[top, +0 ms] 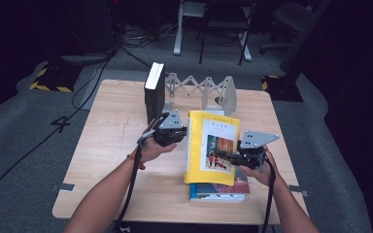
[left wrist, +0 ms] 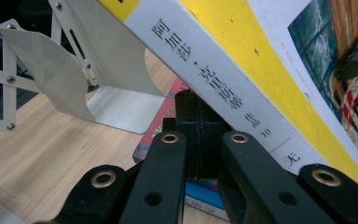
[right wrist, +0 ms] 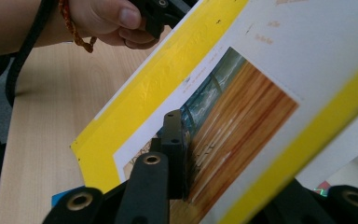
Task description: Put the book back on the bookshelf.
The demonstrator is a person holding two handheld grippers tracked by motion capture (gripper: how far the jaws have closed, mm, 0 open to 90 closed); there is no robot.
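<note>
Clearance check, table
I see bare wood left of my left gripper; dark book and bookend rack block the back.

- Books: three. One yellow book is held up off the table, one blue-edged book lies flat under it, and one dark book stands upright at the back.
- Grippers: two, a left gripper and a right gripper, one in each hand.
- Folding bookends: one accordion-style metal rack at the far edge.
- Tables: one wooden table.
- Chairs: two in the dark behind, as far as I can make out.
</note>
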